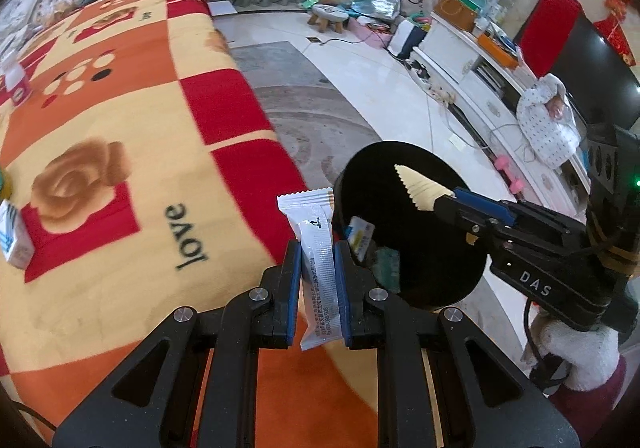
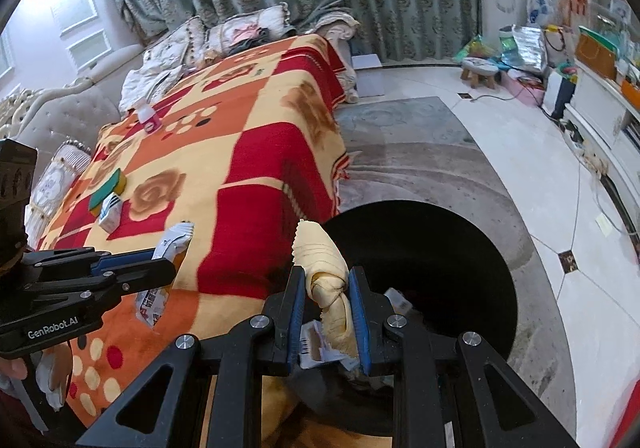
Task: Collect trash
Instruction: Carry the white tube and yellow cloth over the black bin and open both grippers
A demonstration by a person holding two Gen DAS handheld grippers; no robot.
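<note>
Claws number two, and each is clenched on one piece of trash. Nearest in the left wrist view, the left claw (image 1: 318, 276) pinches one long white wrapper (image 1: 316, 248) between its blue pads, the packet standing upright with small print along it that is too fine to read. The right claw (image 2: 328, 312) grips one crumpled pale yellow wrapper (image 2: 324, 260) with a serrated edge, held above the mouth of the bin. Writing shows on both tools: "DAS" on the right one seen from the left camera, "GenRobot.AI" on the left one seen from the right camera.

Just beyond the claws stands one round black bin (image 1: 404, 184) on the floor, touching the edge of the bed. Inside it lie a few discarded packets (image 1: 362, 236), at least two, with labels I cannot read.

To the left spreads one bed blanket (image 1: 132, 120) in red, orange and cream squares, printed with brown roses and the word "love". On it, going farther, rest one small white carton (image 2: 110, 214), one green and yellow sponge (image 2: 108, 188) just behind it, and one small white bottle (image 2: 148, 120) with a pink label near the far pillows.

Farther right, across the pale floor, sit one low stool (image 2: 478, 72) and one white cabinet (image 1: 460, 52).
</note>
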